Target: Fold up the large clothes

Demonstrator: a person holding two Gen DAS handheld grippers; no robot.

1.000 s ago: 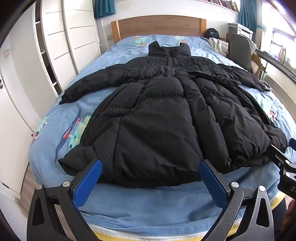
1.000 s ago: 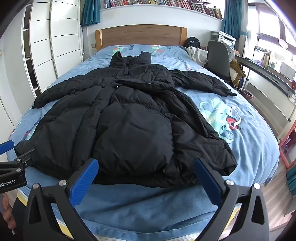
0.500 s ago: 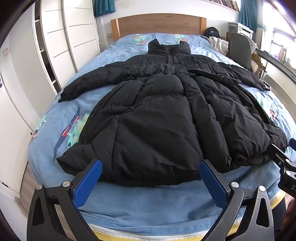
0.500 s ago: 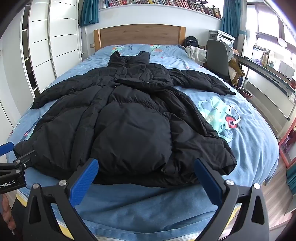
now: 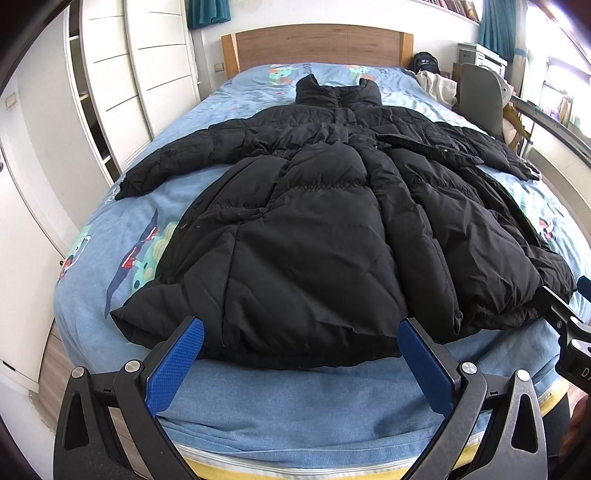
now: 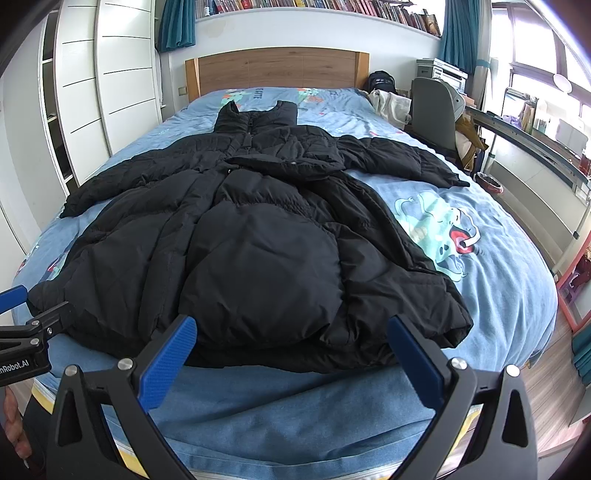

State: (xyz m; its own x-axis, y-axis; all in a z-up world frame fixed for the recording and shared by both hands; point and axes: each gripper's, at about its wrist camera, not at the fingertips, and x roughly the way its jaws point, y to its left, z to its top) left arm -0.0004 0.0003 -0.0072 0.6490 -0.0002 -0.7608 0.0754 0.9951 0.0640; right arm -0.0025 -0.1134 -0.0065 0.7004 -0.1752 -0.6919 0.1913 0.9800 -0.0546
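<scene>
Black coat (image 5: 314,236) — flat on bed (image 5: 295,413)

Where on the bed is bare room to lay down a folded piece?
Free: the blue sheet right of the black coat, below its right sleeve; the strip by the headboard. A narrower patch lies under the left sleeve. The middle is crowded.

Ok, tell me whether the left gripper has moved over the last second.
Yes, slightly. In the left wrist view the left gripper has tilted or dropped a little: the wooden headboard sits lower in frame, while the black coat lies unchanged on the bed.

A home bedroom: bed (image 6: 498,295), wardrobe (image 6: 122,85), bookshelf (image 6: 314,4).
</scene>
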